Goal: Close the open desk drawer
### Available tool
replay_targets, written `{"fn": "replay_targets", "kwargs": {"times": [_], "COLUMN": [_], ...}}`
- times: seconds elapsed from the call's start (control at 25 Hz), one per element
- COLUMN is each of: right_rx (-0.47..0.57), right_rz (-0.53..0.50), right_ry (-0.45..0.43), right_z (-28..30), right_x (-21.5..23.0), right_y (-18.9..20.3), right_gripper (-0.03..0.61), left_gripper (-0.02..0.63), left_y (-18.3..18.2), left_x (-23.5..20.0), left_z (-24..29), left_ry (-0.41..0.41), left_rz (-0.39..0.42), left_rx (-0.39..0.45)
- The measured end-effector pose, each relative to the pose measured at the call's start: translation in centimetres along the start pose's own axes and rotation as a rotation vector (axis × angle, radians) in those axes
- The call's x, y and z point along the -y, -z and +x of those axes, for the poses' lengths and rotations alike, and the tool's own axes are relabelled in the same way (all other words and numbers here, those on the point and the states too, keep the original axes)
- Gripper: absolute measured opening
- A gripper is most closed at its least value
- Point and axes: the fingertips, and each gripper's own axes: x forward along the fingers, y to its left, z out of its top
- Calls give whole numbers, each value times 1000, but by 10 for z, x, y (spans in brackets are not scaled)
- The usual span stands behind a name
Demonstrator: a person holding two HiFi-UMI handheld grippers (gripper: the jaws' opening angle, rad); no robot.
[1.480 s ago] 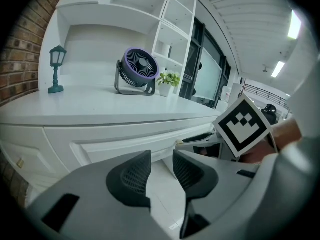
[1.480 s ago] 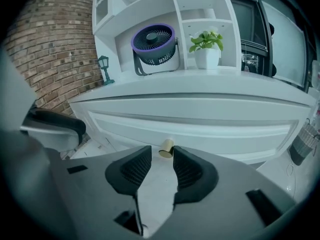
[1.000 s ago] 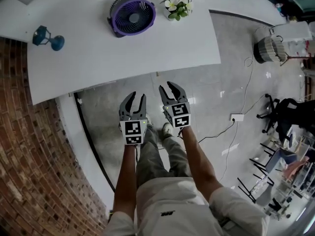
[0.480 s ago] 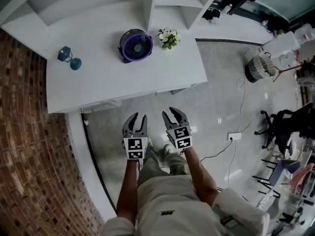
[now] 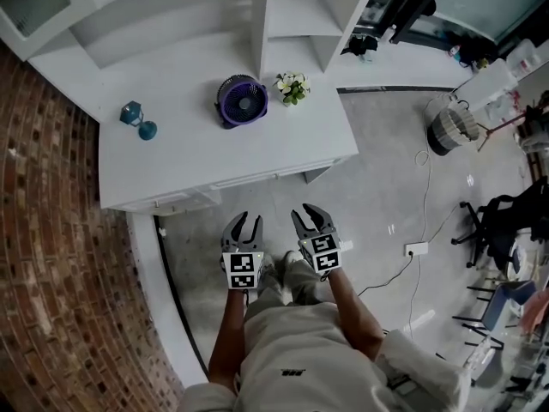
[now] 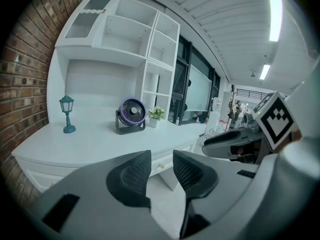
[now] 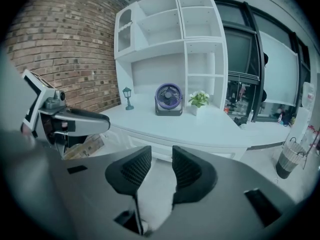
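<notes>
- The counter (image 5: 214,157) is white and wide. In the head view it lies at 12 o'clock from both tools, well apart from them across bare floor (image 5: 369,204). Its near edge runs roughly from 8 to 2 o'clock.
- The drawer (image 5: 176,202) sits in the row of white fronts under that near edge. The section at the left end seems to stand out a little from the rest, so I judge it to be the open one, though the head view is too small to be sure. It lies at about 11 o'clock from the left tool. Its front is flat and plain, with its long axis along the counter's edge, so the closing push should go toward 12 o'clock, square to that front.
- The left hand-held gripper (image 5: 244,221) is the nearer one to that section. Its jaws stand apart with nothing between them, and it points at the counter's front.
- The right hand-held gripper (image 5: 307,215) is just beside the left one, at its 3 o'clock. Its jaws are likewise parted and empty.
- A small round knob (image 6: 161,165) on one drawer front shows through the left tool's jaw gap, far beyond the pads.
</notes>
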Motion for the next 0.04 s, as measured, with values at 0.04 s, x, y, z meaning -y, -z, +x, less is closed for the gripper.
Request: {"fn": "replay_targets", "kwargs": {"times": [0.04], "right_rx": [-1], "right_rz": [1], "right_ry": [2], "right_z": [-3], "right_x": [0], "right_y": [0], "right_gripper": [120], "left_gripper": [149], "left_y": [-1], "left_x": [3], "left_z": [-2], "left_ry": [4], "left_rz": [3], "left_rx": [0]}}
